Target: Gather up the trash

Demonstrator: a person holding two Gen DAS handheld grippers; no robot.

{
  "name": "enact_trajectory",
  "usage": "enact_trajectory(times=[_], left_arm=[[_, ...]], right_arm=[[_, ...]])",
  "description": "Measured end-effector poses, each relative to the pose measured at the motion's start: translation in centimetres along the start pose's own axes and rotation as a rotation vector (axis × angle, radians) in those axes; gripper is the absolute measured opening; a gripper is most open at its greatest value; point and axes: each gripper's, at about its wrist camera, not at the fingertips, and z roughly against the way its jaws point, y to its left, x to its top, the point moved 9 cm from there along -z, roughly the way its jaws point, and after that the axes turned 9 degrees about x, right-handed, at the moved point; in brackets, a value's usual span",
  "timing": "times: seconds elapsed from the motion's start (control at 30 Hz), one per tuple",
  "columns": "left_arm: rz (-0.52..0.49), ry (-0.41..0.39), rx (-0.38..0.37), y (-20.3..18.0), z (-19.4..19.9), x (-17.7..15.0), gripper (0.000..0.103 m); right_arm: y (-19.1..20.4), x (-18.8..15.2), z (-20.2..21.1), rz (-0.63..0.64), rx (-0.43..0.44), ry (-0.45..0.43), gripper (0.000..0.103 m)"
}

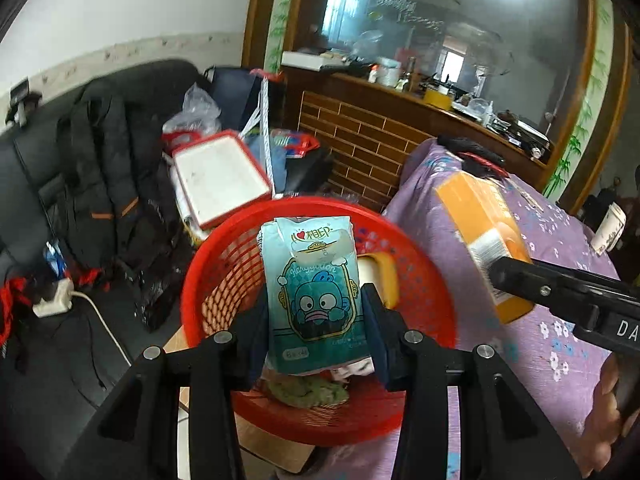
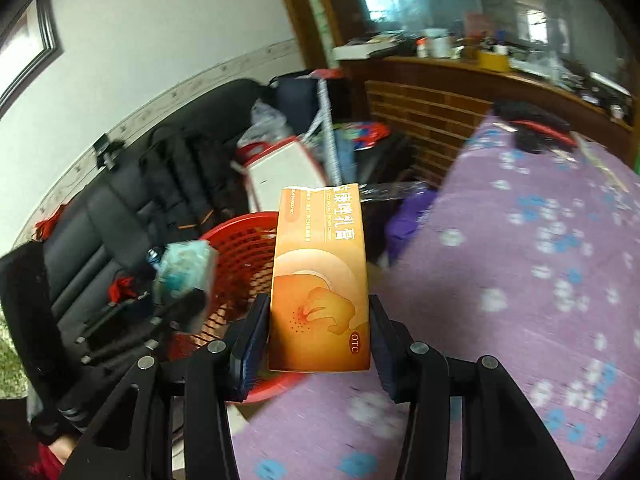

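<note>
My left gripper [image 1: 316, 304] is shut on a blue tissue pack [image 1: 316, 288] with a cartoon face and holds it over the red mesh basket [image 1: 420, 280]. The basket holds a green crumpled lump [image 1: 308, 392] and a yellow-and-white item [image 1: 380, 280]. My right gripper [image 2: 320, 320] is shut on an orange medicine box [image 2: 320, 280] above the purple tablecloth [image 2: 500, 280], just right of the basket [image 2: 248, 248]. The orange box [image 1: 480, 232] and right gripper also show in the left wrist view. The tissue pack [image 2: 184, 268] shows blurred in the right wrist view.
A black sofa [image 1: 36, 184] with dark jackets [image 1: 100, 168], a red-rimmed white tray [image 1: 220, 176] and bags stands left. A wooden counter [image 1: 380, 120] with clutter lies behind. A paper cup [image 1: 610, 228] stands on the table at right. A power strip [image 1: 52, 300] lies on the sofa.
</note>
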Motion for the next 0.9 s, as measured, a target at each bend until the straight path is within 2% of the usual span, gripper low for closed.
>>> enact_trajectory(times=[0.07,0.13,0.17,0.23,0.33,0.37,0.43,0.47,0.53,0.63,0.7,0.8,0.9], left_arm=[[0.000,0.003,-0.005,0.4,-0.3,-0.2,0.042],[-0.002,-0.002,-0.004,0.5,-0.5,-0.3,0.052],[0.000,-0.008,-0.002,0.5,-0.4,-0.3,0.054],[0.010,-0.021,0.009,0.8,-0.4,-0.1,0.062],[0.045,-0.061,0.038,1.6,0.9,-0.1,0.065],[0.047,-0.078,0.053,1.7,1.4,-0.1,0.068],[0.052,-0.107,0.083,1.8,2.9,-0.3,0.084],[0.061,-0.129,0.087,1.5,3.9,-0.5,0.087],[0.055,-0.168,0.105,1.0,5.7,-0.9,0.096],[0.025,-0.221,0.157,0.2,8.0,-1.5,0.098],[0.008,-0.250,0.198,-0.5,9.6,-2.0,0.102],[-0.028,-0.241,0.230,-1.4,10.8,-2.9,0.102],[-0.053,-0.224,0.227,-2.9,11.7,-4.1,0.103]], right_arm=[[0.9,0.2,-1.7,0.001,0.034,0.016,0.052],[1.3,0.0,-2.8,-0.003,0.057,0.036,0.055],[1.1,0.0,-3.1,-0.015,0.055,0.035,0.058],[1.0,-0.1,-2.5,-0.027,0.060,0.016,0.059],[0.7,-0.2,-0.5,-0.022,0.030,-0.026,0.059],[0.5,-0.3,0.7,-0.012,0.007,-0.052,0.061],[-0.2,-0.8,3.1,0.006,-0.059,-0.092,0.073],[-0.5,-1.1,4.4,0.019,-0.098,-0.115,0.078],[-0.7,-1.8,6.7,0.048,-0.147,-0.149,0.082],[-1.5,-3.4,10.0,0.067,-0.237,-0.196,0.086],[-1.5,-5.1,12.5,0.087,-0.281,-0.234,0.094],[-1.9,-7.7,15.5,0.101,-0.377,-0.286,0.096],[-2.6,-9.7,17.7,0.074,-0.426,-0.302,0.097]])
